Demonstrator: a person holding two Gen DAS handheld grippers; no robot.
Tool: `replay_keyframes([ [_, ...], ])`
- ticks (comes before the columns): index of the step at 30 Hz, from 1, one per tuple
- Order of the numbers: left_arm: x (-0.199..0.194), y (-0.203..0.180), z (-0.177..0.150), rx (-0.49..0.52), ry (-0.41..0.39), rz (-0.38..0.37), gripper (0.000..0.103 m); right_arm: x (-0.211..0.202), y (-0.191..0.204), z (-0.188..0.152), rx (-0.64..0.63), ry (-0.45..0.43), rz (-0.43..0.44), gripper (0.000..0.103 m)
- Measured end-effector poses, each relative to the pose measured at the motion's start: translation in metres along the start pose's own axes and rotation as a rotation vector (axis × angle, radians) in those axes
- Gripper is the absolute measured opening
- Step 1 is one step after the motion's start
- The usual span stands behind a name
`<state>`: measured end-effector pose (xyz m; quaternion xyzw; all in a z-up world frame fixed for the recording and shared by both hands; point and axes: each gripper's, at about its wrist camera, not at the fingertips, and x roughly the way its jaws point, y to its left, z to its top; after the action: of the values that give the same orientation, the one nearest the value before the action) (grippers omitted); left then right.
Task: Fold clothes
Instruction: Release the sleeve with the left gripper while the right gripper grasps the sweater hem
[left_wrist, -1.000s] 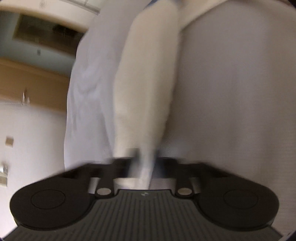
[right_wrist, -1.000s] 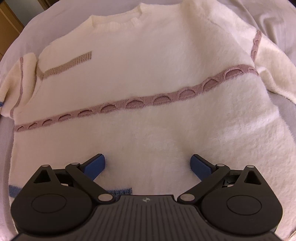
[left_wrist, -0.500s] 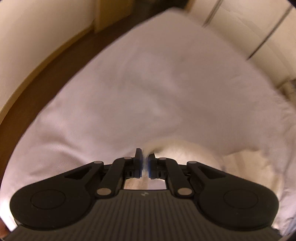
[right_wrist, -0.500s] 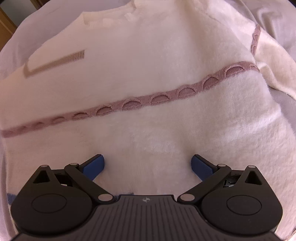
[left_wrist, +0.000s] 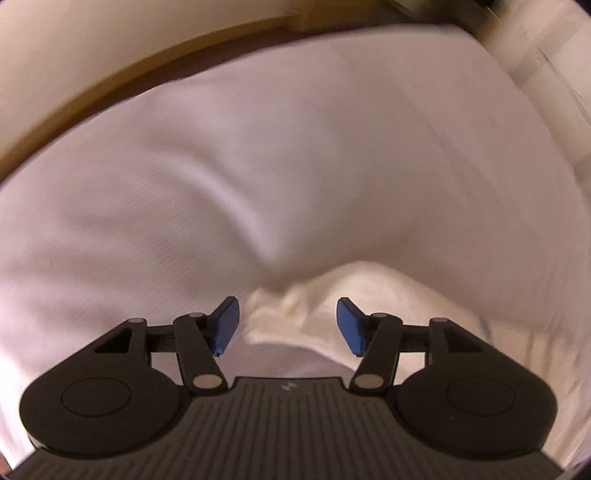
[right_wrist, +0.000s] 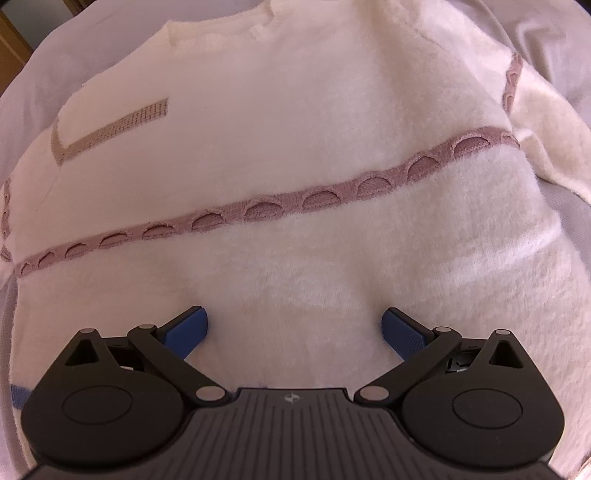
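Both pairs of blue fingers (left_wrist: 226, 325) stand apart, gripping nothing. Our left gripper (left_wrist: 287, 325) hangs over a bunched cream sleeve (left_wrist: 354, 306) on the white bedsheet (left_wrist: 258, 166); our right gripper (right_wrist: 294, 332) hovers above the cream sweater (right_wrist: 295, 140), spread flat with its mauve scalloped stripe (right_wrist: 266, 212).

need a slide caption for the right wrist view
Open right gripper poised low over a cream sweater with a mauve scalloped stripe, spread on a pale sheet.
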<state>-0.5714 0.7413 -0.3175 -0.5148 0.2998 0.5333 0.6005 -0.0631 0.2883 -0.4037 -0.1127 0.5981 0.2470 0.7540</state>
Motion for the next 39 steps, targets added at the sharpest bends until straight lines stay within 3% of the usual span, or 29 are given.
replay_keyframes([
  [2, -0.009, 0.019, -0.009, -0.125, -0.018, -0.032, 0.054, 0.000, 0.000, -0.002, -0.002, -0.004, -0.002, 0.103],
  [4, -0.008, 0.024, -0.016, -0.170, 0.002, -0.055, 0.054, -0.001, -0.001, -0.003, -0.004, -0.008, -0.001, 0.103],
  [9, 0.034, -0.007, -0.015, -0.119, 0.008, -0.051, 0.046, -0.002, -0.002, -0.007, -0.013, -0.018, 0.006, 0.103],
  [10, 0.040, -0.011, -0.012, -0.110, 0.003, -0.030, 0.039, -0.002, -0.006, -0.003, -0.017, -0.018, 0.008, 0.103],
  [11, 0.044, -0.015, -0.010, -0.104, 0.001, 0.001, 0.011, -0.002, -0.007, -0.003, -0.020, -0.019, 0.011, 0.103],
  [12, 0.047, -0.018, -0.009, -0.097, -0.002, 0.031, 0.006, -0.003, -0.008, -0.004, -0.024, -0.020, 0.014, 0.103],
  [14, 0.034, -0.026, -0.010, -0.036, -0.037, 0.042, 0.006, -0.005, -0.013, -0.004, -0.037, -0.021, 0.026, 0.103],
  [16, 0.009, -0.036, -0.015, 0.102, -0.104, 0.059, 0.007, -0.009, -0.017, -0.005, -0.050, -0.018, 0.039, 0.103],
  [18, -0.007, -0.041, -0.020, 0.238, -0.156, 0.125, 0.014, -0.014, -0.023, -0.007, -0.052, -0.015, 0.058, 0.102],
  [19, -0.006, -0.042, -0.025, 0.309, -0.172, 0.213, 0.016, -0.019, -0.026, -0.009, -0.049, -0.019, 0.071, 0.101],
  [22, 0.027, -0.041, -0.044, 0.527, -0.182, 0.638, 0.019, -0.027, -0.034, -0.018, -0.039, -0.045, 0.127, 0.101],
  [23, 0.031, -0.039, -0.051, 0.550, -0.173, 0.721, 0.017, -0.030, -0.037, -0.021, -0.038, -0.051, 0.143, 0.100],
  [24, 0.020, -0.038, -0.062, 0.510, -0.175, 0.707, 0.014, -0.034, -0.039, -0.024, -0.037, -0.055, 0.163, 0.100],
  [26, -0.013, -0.049, -0.092, 0.419, -0.200, 0.524, 0.017, -0.042, -0.048, -0.027, -0.031, -0.063, 0.202, 0.092],
  [28, -0.036, -0.074, -0.129, 0.378, -0.163, 0.344, 0.019, -0.059, -0.076, -0.034, 0.008, -0.094, 0.234, 0.090],
  [29, -0.045, -0.090, -0.152, 0.383, -0.128, 0.269, 0.021, -0.068, -0.090, -0.038, 0.029, -0.110, 0.250, 0.088],
  [34, -0.067, -0.199, -0.296, 0.506, 0.081, -0.085, 0.025, -0.101, -0.206, -0.058, 0.223, -0.175, 0.169, 0.084],
  [37, -0.067, -0.252, -0.373, 0.557, 0.186, -0.223, 0.025, -0.118, -0.283, -0.072, 0.362, -0.211, 0.093, 0.083],
  [39, -0.054, -0.282, -0.413, 0.595, 0.215, -0.246, 0.025, -0.125, -0.331, -0.079, 0.497, -0.257, 0.096, 0.079],
])
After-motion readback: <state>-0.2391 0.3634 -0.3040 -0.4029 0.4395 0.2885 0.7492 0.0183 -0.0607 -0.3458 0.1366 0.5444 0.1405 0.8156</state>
